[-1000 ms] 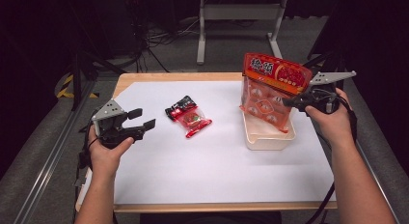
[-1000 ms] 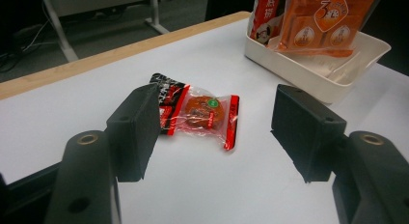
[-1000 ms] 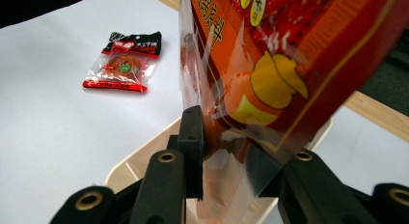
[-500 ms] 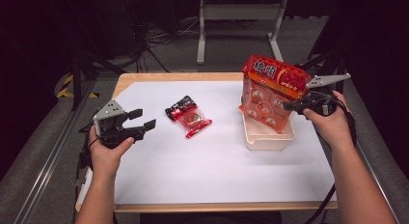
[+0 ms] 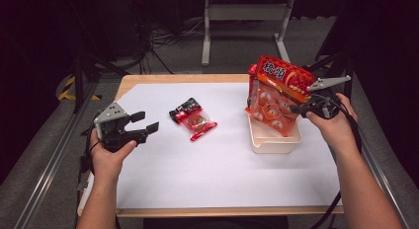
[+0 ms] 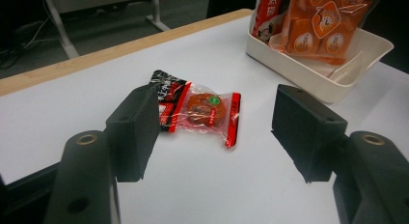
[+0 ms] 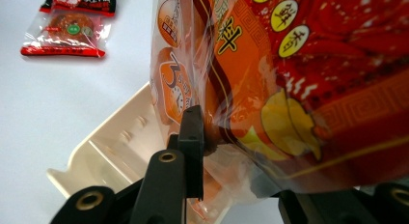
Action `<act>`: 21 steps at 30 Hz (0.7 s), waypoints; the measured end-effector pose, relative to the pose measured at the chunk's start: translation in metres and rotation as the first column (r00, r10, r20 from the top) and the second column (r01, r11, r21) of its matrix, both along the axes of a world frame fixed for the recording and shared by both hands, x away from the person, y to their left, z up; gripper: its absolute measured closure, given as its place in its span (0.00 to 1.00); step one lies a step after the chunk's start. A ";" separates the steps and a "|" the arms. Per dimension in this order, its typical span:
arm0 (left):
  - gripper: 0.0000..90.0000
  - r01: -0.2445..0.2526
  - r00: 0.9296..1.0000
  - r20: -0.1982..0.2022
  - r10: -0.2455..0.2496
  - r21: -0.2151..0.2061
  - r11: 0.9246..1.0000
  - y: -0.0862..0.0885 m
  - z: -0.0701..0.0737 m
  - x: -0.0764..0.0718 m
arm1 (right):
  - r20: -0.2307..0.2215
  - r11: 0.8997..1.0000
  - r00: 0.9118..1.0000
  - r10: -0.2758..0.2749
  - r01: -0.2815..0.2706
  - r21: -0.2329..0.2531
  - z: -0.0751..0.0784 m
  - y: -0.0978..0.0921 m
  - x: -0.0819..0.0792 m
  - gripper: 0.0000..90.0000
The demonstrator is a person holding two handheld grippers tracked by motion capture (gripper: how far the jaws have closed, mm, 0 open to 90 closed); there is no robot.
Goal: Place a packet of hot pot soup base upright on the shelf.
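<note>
The right gripper (image 5: 302,108) is clamped on the edge of a large orange snack bag (image 5: 274,93), holding it upright with its lower end inside the cream tray (image 5: 272,143) at the right of the tabletop (image 5: 207,174); whether the bag rests on the tray floor is hard to tell. The left gripper (image 5: 143,125) hangs with jaws wide apart and empty, aimed at two small wrapped snacks (image 6: 197,107) lying mid-tabletop, not yet collected. The job looks about half done.

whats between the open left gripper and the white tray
In the high view, two small snack packets lie on the white sheet between the left gripper and the white tray. The rest of that stretch is bare.
</note>
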State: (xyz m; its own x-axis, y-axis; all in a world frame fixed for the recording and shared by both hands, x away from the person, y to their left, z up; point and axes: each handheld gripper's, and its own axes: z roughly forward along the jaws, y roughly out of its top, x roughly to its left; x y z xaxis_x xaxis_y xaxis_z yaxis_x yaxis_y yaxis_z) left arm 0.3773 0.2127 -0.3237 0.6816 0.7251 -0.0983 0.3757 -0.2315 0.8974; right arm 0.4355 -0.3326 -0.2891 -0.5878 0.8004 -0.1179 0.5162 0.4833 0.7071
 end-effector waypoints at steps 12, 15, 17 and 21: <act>0.39 0.005 1.000 -0.005 -0.005 0.001 1.000 -0.001 0.000 0.000 | -0.004 0.999 0.999 -0.041 0.041 0.017 0.000 -0.003 -0.005 0.79; 0.39 0.001 1.000 -0.003 -0.001 -0.002 1.000 0.001 0.000 0.000 | -0.024 0.997 0.997 -0.079 0.080 0.022 0.005 -0.004 -0.011 0.79; 0.39 0.002 1.000 -0.003 -0.002 -0.003 1.000 0.001 0.000 0.000 | -0.019 0.997 0.997 -0.078 0.078 0.012 0.004 -0.002 -0.011 0.79; 0.39 0.005 1.000 0.003 -0.005 -0.002 1.000 0.000 0.001 0.000 | -0.010 0.998 0.999 -0.044 0.044 -0.038 -0.001 0.009 -0.008 0.79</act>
